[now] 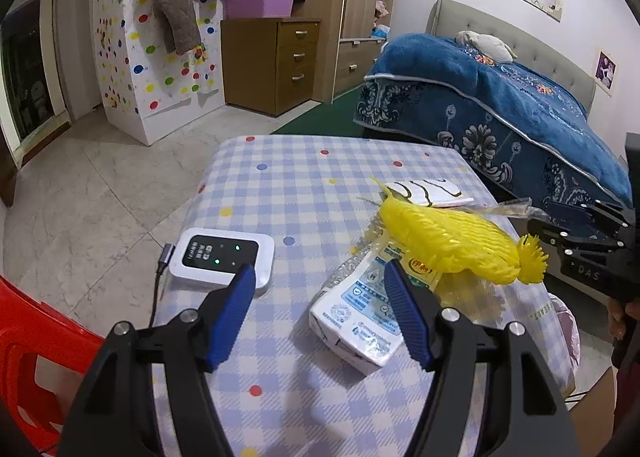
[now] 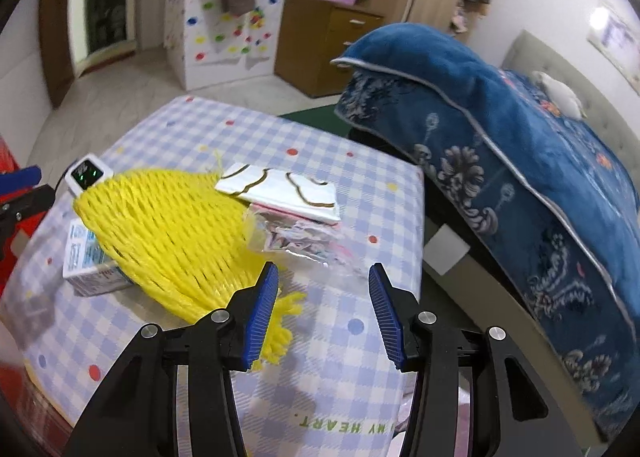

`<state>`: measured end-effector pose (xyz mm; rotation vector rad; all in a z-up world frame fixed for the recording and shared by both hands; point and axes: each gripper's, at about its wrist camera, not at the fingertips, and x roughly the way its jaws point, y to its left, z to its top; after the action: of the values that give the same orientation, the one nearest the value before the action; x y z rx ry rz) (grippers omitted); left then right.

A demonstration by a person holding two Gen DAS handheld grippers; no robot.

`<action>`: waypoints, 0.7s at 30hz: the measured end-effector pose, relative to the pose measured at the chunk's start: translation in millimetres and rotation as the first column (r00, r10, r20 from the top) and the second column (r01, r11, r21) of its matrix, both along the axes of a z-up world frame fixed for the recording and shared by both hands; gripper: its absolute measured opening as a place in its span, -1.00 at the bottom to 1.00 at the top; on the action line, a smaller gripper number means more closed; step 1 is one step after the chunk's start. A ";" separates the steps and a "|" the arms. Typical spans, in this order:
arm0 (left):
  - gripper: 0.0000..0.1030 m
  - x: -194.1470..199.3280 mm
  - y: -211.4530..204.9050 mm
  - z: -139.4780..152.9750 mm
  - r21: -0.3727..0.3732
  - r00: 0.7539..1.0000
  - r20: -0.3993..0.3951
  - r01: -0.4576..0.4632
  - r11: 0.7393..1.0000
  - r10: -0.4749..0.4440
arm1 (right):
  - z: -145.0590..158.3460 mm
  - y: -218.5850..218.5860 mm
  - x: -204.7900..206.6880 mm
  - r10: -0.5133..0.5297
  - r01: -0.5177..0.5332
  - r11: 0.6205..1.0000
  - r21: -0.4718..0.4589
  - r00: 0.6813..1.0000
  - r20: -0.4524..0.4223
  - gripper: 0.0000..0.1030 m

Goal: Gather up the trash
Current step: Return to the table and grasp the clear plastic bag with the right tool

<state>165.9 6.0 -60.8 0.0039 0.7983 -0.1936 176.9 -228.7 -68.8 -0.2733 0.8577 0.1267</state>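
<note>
Just one yellow net [image 2: 168, 237], one carton [image 1: 360, 313]

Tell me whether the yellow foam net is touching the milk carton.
Touching. In the right wrist view the yellow foam net lies draped over the milk carton, covering its far end; the left wrist view shows the same overlap.
</note>
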 end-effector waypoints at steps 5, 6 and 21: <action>0.26 -0.8 -2.6 -6.8 0.003 1.000 -0.018 0.006 1.000 -0.006 | -11.9 8.1 5.1 0.039 -0.039 0.999 -0.008 0.999 -0.034 -0.13; 0.26 -1.8 -2.2 -7.8 0.004 1.000 -0.021 0.005 1.000 -0.005 | -13.3 9.4 4.6 0.045 -0.045 0.999 -0.009 0.998 -0.037 -0.23; 0.50 -36.5 10.0 -14.1 0.010 0.999 -0.032 0.015 1.000 -0.015 | 37.4 17.6 -62.2 0.067 -0.074 0.993 0.088 0.994 0.081 -0.92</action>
<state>129.4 15.9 -74.9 0.0168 0.8312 -0.2039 114.7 -211.1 -31.4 -0.2217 0.7625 0.2195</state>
